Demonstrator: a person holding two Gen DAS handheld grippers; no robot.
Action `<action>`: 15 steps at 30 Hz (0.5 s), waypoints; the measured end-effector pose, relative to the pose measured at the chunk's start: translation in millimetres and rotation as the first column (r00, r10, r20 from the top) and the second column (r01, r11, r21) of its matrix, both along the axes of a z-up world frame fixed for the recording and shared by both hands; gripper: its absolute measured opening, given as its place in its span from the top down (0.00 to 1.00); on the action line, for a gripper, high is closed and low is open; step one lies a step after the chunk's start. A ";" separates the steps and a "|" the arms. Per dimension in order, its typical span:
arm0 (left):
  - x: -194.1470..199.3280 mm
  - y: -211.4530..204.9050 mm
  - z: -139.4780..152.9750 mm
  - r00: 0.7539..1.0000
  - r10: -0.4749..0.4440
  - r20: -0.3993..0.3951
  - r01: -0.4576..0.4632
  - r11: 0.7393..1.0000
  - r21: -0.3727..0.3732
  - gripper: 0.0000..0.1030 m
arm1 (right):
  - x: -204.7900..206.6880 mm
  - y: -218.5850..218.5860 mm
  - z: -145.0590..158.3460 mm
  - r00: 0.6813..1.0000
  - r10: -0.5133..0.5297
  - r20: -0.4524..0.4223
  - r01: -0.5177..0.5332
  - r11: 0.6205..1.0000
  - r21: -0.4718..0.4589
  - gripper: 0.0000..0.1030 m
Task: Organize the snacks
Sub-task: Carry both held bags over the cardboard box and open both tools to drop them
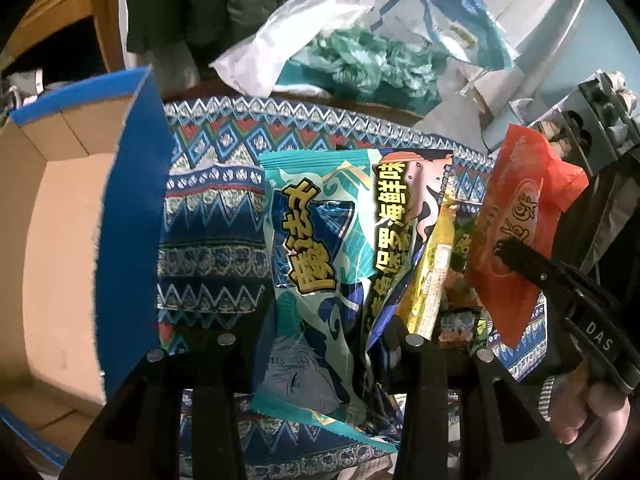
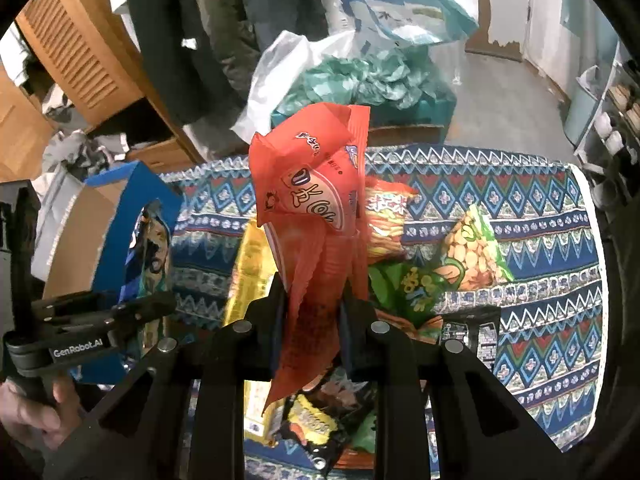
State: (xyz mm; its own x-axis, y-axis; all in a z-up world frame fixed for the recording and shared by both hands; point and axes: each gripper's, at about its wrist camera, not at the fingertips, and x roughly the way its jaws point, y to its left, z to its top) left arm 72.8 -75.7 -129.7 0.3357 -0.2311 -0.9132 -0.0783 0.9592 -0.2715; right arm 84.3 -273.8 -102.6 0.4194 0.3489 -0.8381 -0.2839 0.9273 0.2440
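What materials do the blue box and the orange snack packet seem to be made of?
The blue box: probably cardboard, matte. Its inside is plain brown, and the torn edge shows pale fibre under the blue face.
The orange snack packet: probably thin plastic film, slightly glossy. It creases sharply, has a zigzag sealed edge, and looks partly see-through where it hangs between the right gripper fingers.

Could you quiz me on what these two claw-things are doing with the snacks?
1. True or false: the right gripper is empty.
2. What does the left gripper hold? A) the teal packet B) the peanut bag C) nothing
3. What colour is the outside of the cardboard box beside the patterned cloth?

Key
1. False: it is shut on the orange packet.
2. A.
3. Blue.
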 end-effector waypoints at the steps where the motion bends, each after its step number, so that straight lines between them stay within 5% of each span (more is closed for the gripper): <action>1: 0.3 -0.5 3.3 1.000 -0.003 0.010 0.003 1.000 0.006 0.59 | -0.7 0.7 1.8 1.000 0.002 0.004 -0.002 1.000 0.001 0.79; 15: -22.7 21.6 54.1 0.992 0.008 0.125 -0.016 0.998 0.057 0.59 | -25.1 28.2 36.5 0.996 0.076 0.051 -0.078 0.996 0.043 0.79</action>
State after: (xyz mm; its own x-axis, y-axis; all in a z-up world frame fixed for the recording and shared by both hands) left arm 50.1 -54.1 -75.5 0.4500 -0.1742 -0.8758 -0.0590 0.9728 -0.2239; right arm 59.2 -245.7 -66.1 0.4299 0.4183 -0.8001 -0.3666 0.8907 0.2687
